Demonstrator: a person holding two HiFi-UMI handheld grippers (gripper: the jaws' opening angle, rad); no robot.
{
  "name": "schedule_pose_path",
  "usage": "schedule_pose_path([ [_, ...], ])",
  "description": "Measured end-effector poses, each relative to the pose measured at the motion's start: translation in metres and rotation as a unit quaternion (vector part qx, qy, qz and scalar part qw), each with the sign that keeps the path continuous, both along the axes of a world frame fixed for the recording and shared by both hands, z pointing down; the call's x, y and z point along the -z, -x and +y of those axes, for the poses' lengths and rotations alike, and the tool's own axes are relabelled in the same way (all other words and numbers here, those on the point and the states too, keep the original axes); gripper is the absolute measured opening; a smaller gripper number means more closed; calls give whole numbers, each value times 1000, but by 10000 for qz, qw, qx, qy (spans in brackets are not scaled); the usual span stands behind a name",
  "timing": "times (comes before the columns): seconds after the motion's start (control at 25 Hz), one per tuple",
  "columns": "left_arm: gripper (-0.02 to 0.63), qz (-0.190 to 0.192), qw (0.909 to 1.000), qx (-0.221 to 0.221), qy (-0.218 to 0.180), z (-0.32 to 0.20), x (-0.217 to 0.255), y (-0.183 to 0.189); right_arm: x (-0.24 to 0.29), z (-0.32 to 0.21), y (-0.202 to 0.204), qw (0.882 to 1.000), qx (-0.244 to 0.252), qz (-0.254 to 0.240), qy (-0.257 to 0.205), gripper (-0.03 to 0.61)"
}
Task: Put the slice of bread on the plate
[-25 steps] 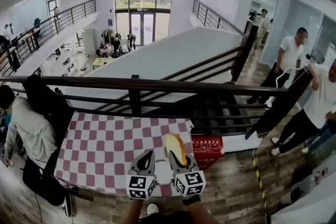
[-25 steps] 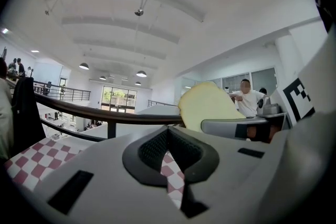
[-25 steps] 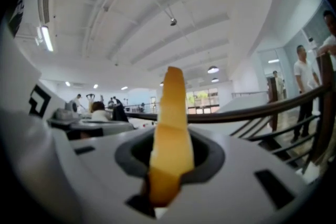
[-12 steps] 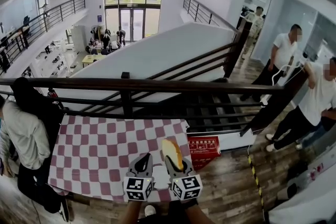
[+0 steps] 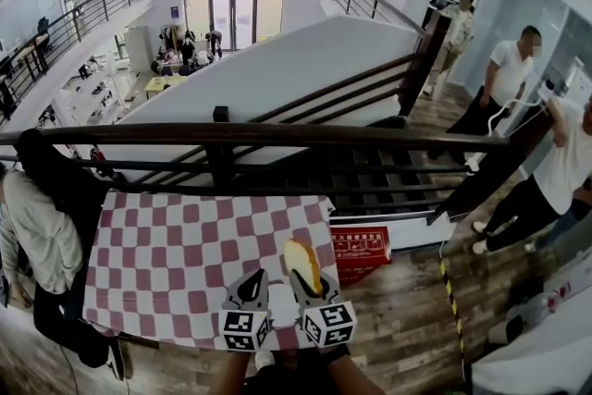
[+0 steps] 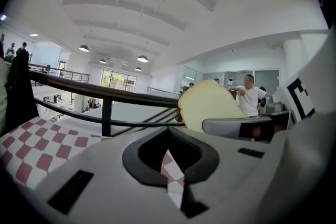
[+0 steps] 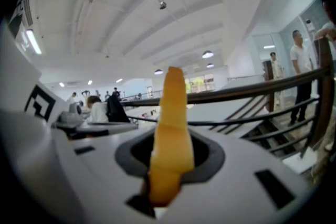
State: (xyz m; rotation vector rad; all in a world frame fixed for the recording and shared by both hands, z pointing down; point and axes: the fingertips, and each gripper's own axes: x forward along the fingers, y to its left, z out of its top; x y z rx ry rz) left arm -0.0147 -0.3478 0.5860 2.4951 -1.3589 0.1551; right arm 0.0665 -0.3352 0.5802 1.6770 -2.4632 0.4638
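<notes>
The slice of bread, pale with a yellow-brown crust, stands on edge in my right gripper, which is shut on its lower part. The right gripper view shows the slice edge-on, rising from between the jaws. My left gripper hangs just to the left, shut and empty; from its own view the bread shows to the right. Both hover over the near edge of the red-and-white checked table. A white plate shows between the two grippers, mostly hidden by them.
A dark railing runs behind the table, with stairs beyond. A person in grey stands at the table's left edge. A red box sits by the right edge. Several people stand at the far right.
Both grippers have sunk a little toward the table, side by side, with the bread still gripped in the right one. The head view has shifted slightly.
</notes>
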Motion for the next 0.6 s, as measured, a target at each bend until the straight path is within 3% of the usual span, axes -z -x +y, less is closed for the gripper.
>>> schedule_pose_path([
  [0.36, 18, -9, 9977, 269, 619, 17, -53, 22, -60, 21, 19, 9971, 275, 16, 714, 103],
  [0.6, 18, -29, 9945, 441, 955, 31, -81, 38, -111, 37, 34, 9891, 448, -97, 1397, 103],
])
